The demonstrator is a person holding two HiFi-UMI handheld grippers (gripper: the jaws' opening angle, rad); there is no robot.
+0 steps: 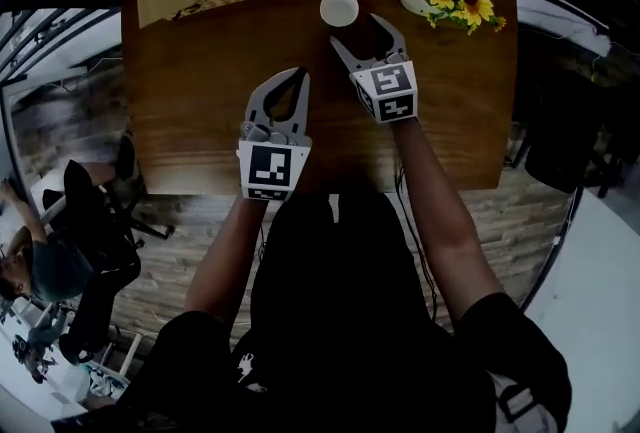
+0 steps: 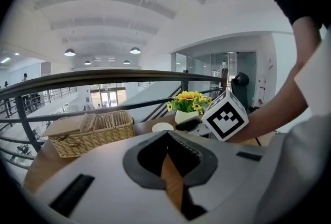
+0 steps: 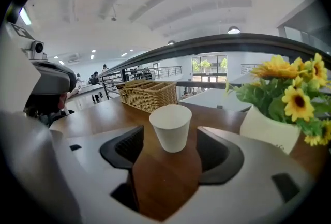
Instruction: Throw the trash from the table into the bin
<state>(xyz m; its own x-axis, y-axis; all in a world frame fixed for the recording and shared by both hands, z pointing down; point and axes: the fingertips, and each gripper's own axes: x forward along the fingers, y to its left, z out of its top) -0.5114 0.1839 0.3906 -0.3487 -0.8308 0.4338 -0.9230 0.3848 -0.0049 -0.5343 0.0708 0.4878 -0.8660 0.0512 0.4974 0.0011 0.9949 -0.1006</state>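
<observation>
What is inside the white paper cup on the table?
In the head view the paper cup shows only its pale inside; no contents can be made out. In the right gripper view its own wall hides the inside.

The head view looks steeply down from above the person onto the whole table (image 1: 200,101). The left gripper (image 1: 298,76) view sits low and close over the table. It faces across the table toward the basket (image 2: 93,132) and railing (image 2: 103,79), with the right gripper (image 1: 357,31) at its right edge. The right gripper view, also low, faces the nearby cup (image 3: 171,127). All three views share the basket, cup and flowers (image 3: 289,93).
</observation>
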